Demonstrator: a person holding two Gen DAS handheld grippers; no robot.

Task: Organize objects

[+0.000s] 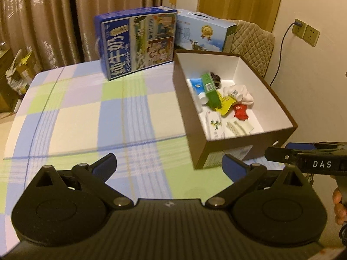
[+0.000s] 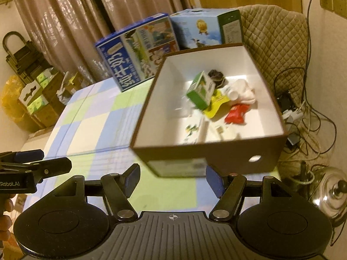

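Right gripper point(image 2: 172, 178) seen w/ jaws spread wide, nothing held, just in front of brown box point(image 2: 216, 158) on checked tablecloth point(image 2: 91, 117). Inside box: green carton point(image 2: 200, 93), red packet point(image 2: 236, 113), yellow pouch point(image 2: 215, 106), white cloth point(image 2: 245, 91), all blurred. Two milk cartons point(image 2: 138, 52) stood behind box. Left gripper point(image 2: 32, 162) seen at left edge; open/closed not discernible.

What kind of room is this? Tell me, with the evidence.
Probably a room in a home: a checked cloth covers the table, long curtains hang behind it, and milk cartons sit beside a brown box of small household items.
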